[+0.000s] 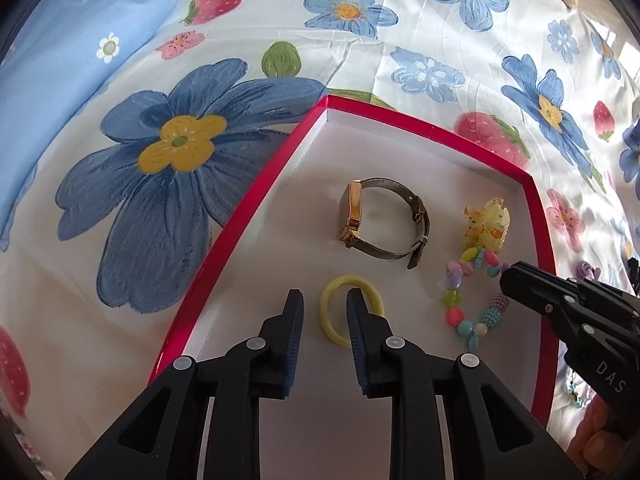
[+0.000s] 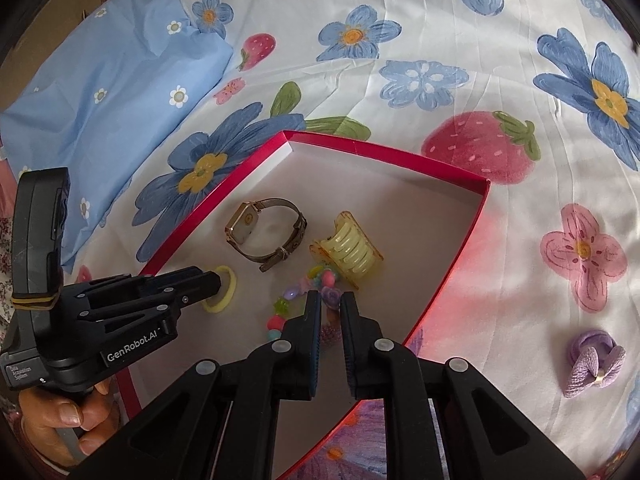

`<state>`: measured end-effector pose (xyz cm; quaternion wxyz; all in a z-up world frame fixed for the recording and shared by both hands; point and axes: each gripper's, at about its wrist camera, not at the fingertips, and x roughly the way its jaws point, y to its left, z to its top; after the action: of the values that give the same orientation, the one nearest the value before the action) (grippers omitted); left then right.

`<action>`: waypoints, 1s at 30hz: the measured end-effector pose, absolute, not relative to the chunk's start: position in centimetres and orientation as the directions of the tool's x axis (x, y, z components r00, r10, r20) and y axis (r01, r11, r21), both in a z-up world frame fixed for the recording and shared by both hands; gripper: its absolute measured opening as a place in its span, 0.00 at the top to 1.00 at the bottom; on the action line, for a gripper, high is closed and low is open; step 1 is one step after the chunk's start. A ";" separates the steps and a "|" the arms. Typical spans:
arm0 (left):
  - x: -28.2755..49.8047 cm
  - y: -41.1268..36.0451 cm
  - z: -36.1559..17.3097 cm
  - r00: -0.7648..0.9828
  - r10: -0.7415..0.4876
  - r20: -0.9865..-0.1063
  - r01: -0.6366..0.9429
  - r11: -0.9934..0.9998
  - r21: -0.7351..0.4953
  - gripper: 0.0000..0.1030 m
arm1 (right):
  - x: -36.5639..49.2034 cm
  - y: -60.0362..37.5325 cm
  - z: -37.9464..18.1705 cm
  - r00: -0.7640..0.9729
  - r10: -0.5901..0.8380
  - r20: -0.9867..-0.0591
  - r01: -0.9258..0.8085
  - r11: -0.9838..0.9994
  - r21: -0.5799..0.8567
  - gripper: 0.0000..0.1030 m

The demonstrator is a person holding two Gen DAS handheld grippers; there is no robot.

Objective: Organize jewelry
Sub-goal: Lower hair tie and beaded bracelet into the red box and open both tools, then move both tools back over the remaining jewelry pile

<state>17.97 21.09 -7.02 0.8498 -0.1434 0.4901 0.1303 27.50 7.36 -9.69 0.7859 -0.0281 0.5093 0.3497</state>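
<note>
A red-rimmed box (image 1: 256,196) (image 2: 452,280) with a white floor lies on the flowered bedspread. In it lie a gold watch (image 1: 352,216) (image 2: 248,224), a yellow hair claw (image 1: 486,220) (image 2: 348,252), a pastel bead bracelet (image 1: 468,300) (image 2: 280,312) and a yellow hair tie (image 1: 332,320) (image 2: 224,292). My left gripper (image 1: 324,300) (image 2: 218,280) is open over the hair tie, its right finger inside the ring. My right gripper (image 2: 330,300) (image 1: 506,276) is open with a narrow gap, low over the bracelet.
A purple fabric flower hair tie (image 2: 592,360) lies on the bedspread to the right of the box. A light blue pillow (image 2: 112,92) (image 1: 60,92) lies at the far left. More small items show past the box's right rim (image 1: 588,270).
</note>
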 end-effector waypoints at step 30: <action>10.9 15.1 0.6 0.597 -0.010 -0.802 -0.264 0.942 -0.208 0.58 | 23.0 -5.3 -3.3 0.372 0.561 -0.739 -0.457 0.804 0.381 0.62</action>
<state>10.88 15.14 0.63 0.8802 -0.1546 0.4429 0.0723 23.02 -5.33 -3.25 0.8264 0.0558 0.4681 0.3080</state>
